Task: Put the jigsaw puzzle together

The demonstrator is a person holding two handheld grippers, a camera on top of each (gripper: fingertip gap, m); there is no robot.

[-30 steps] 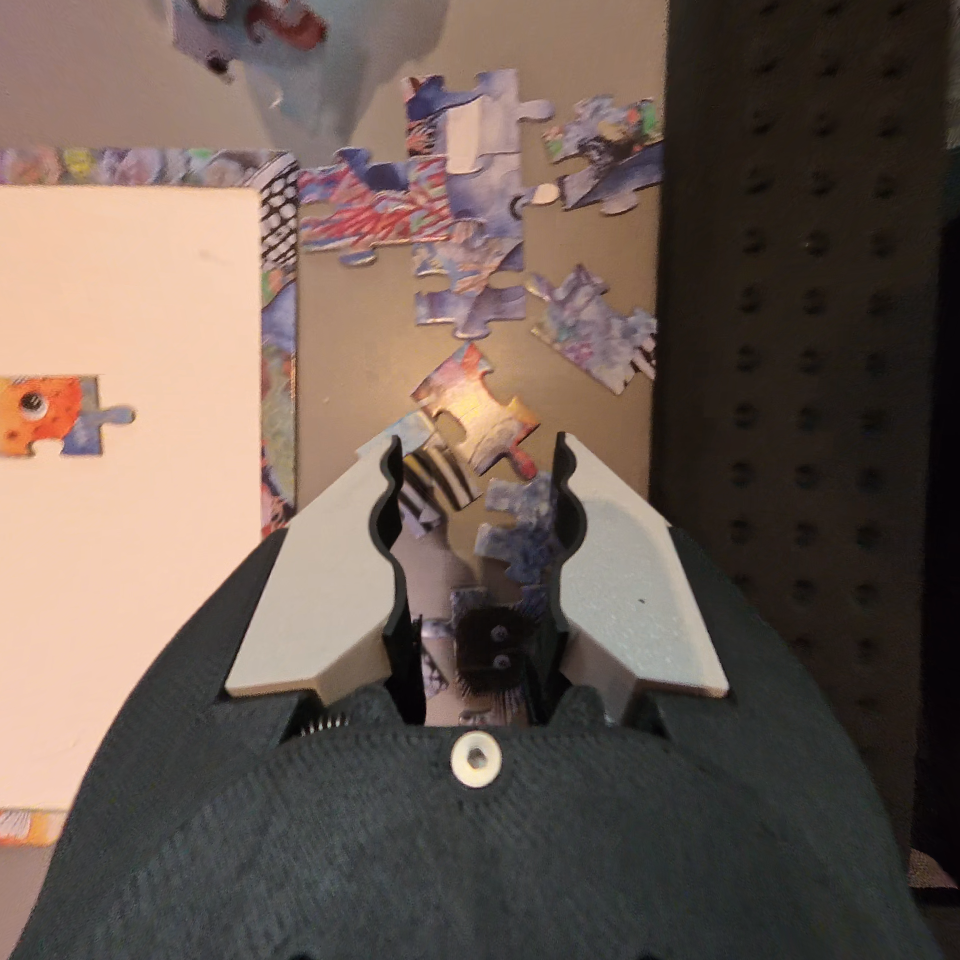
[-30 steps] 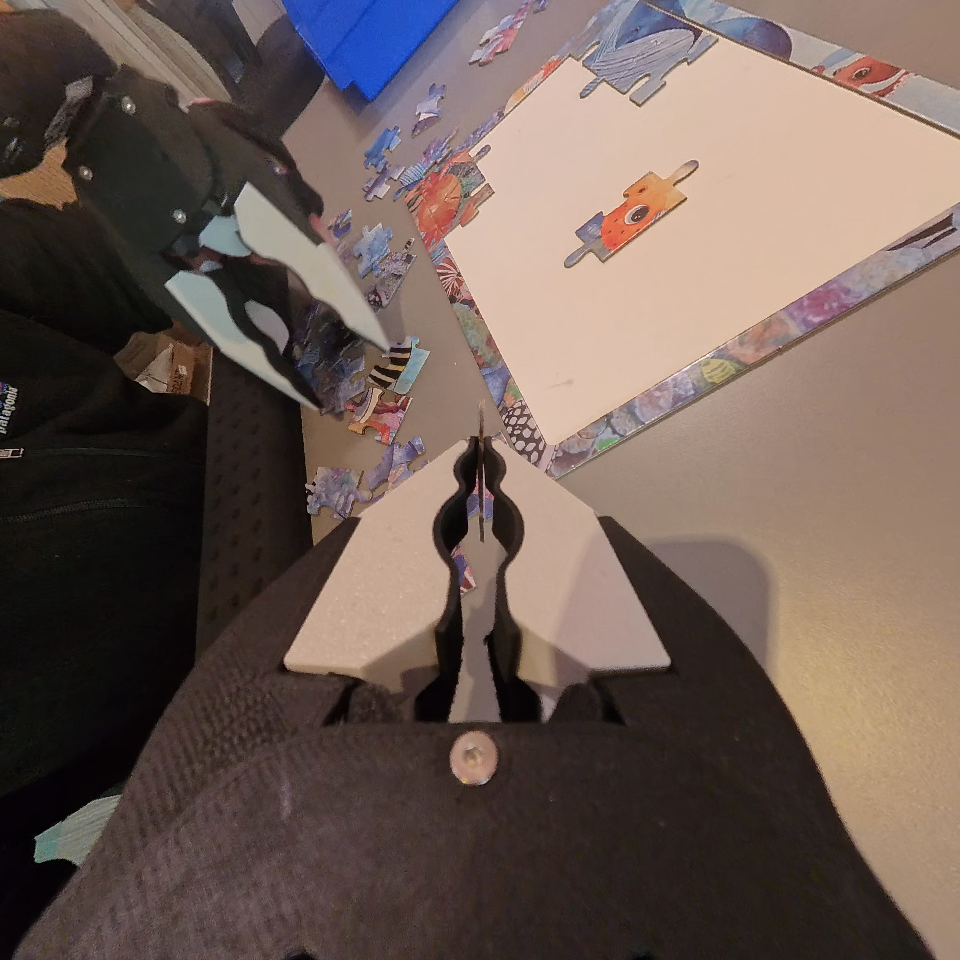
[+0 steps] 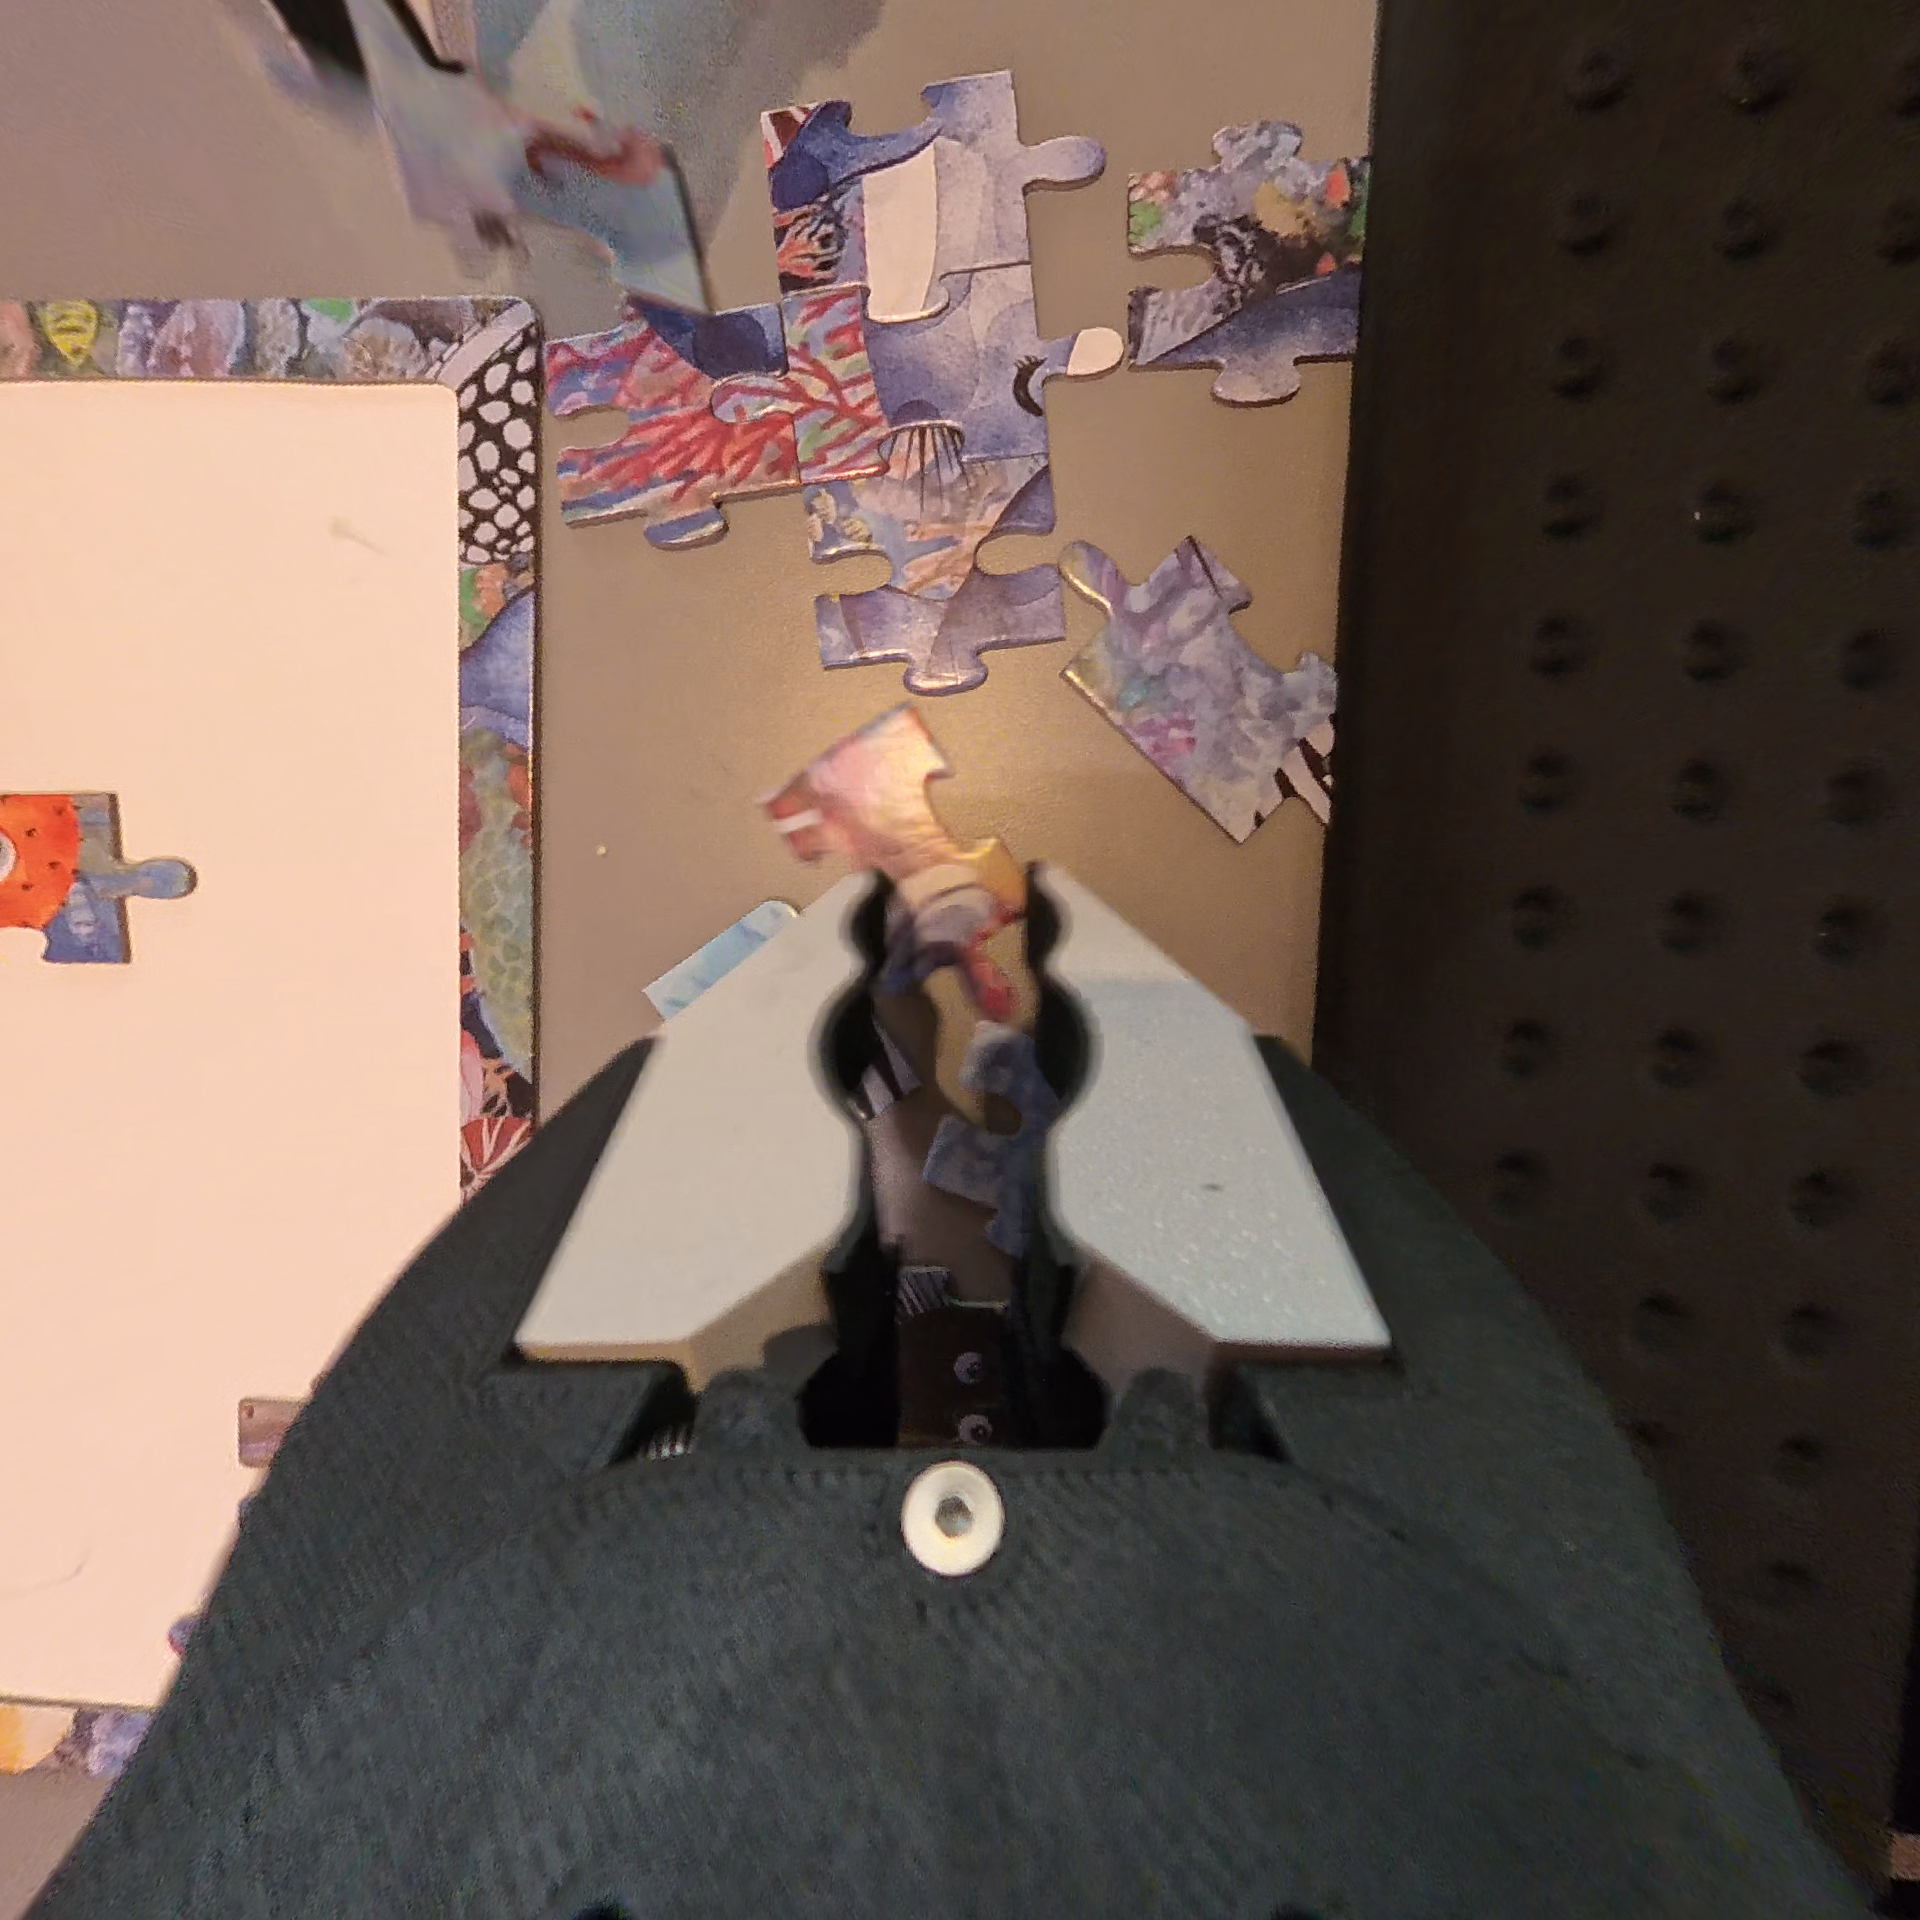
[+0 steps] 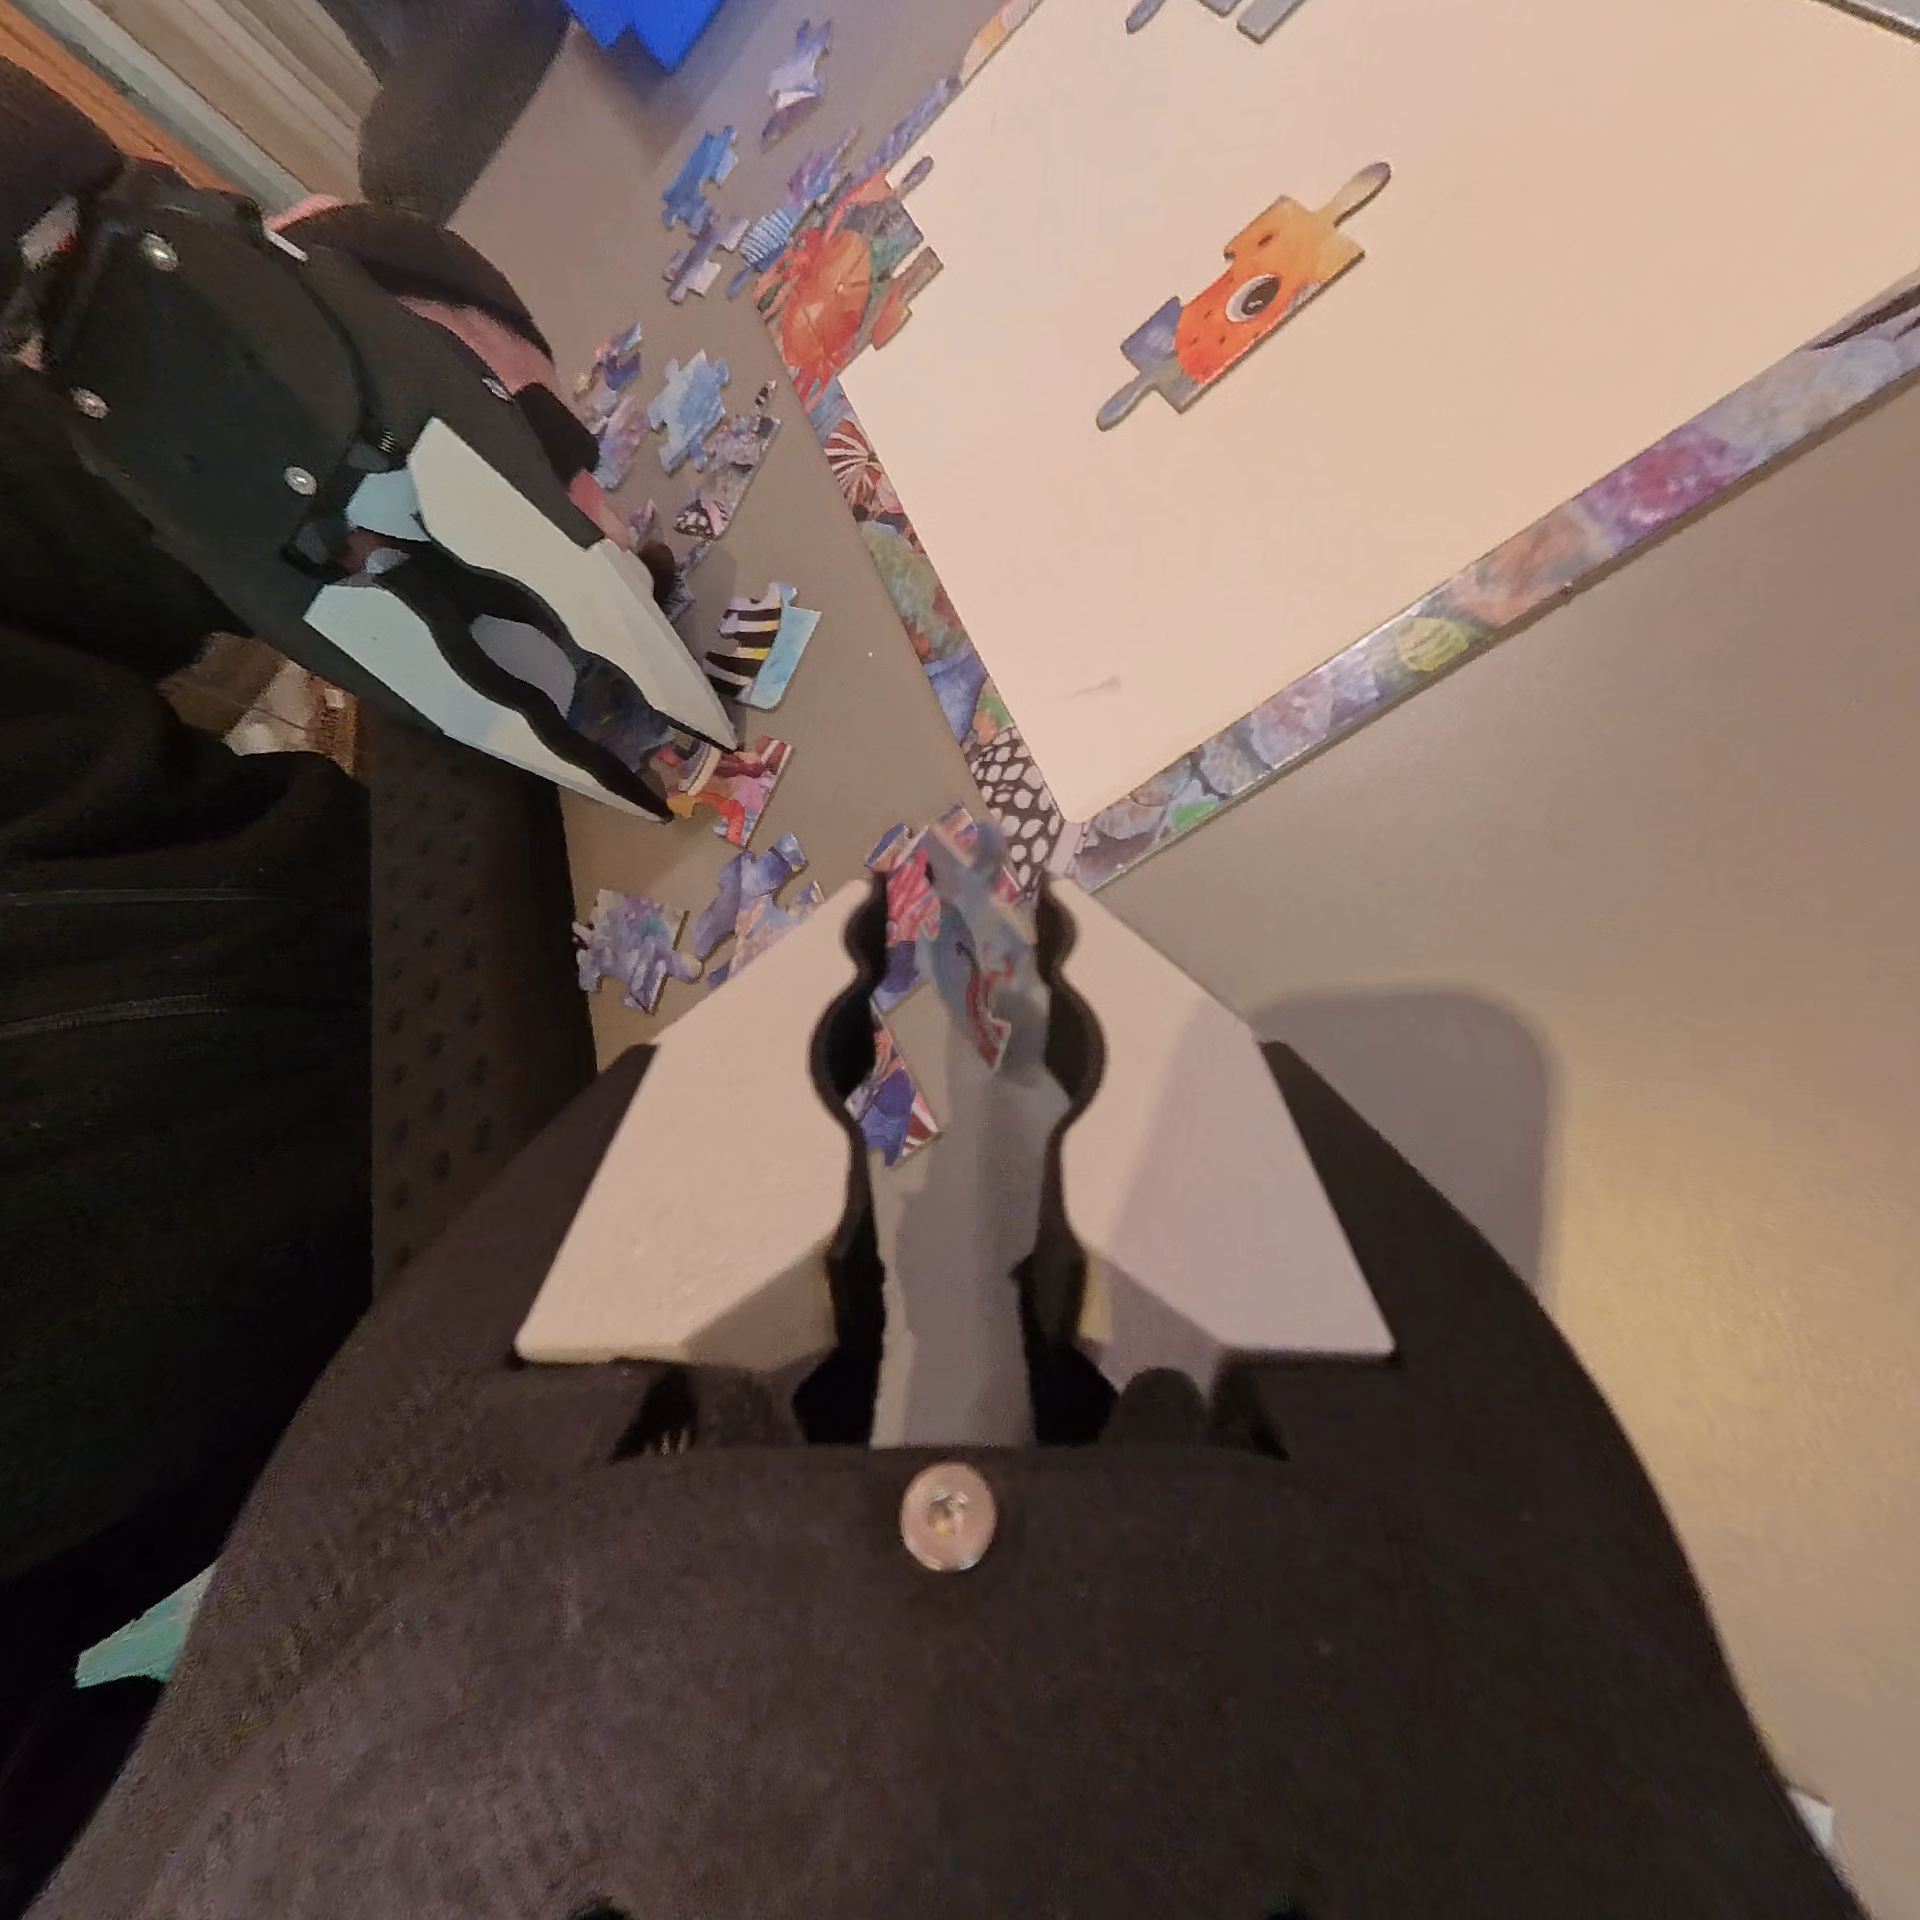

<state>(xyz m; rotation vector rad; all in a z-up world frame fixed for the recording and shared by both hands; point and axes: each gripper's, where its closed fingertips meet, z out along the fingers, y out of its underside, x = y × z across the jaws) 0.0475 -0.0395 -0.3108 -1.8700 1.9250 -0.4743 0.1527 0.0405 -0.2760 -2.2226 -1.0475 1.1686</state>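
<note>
Left gripper (image 3: pixel 951 883) is down among the loose pieces, its jaws narrowed around a pink-and-orange piece (image 3: pixel 883 800) that looks tilted up off the grey table (image 3: pixel 665 665) — blurred, so I cannot tell whether the pinch is firm. The right gripper (image 4: pixel 961 883) stands part open, a blue-and-red piece (image 4: pixel 971 956) tilted between its fingers; clamped or merely resting, I can't say. The puzzle tray (image 4: pixel 1455 644) is nearly bare: patterned border, one orange fish piece (image 4: pixel 1242 296) on the white backing, a red crab cluster (image 4: pixel 842 291) at the far edge. To do this pick well, I'd close squarely on the pink piece's body, not a tab, lift straight — the striped piece (image 4: pixel 753 644) lies just beside — and keep the face up for matching.
</note>
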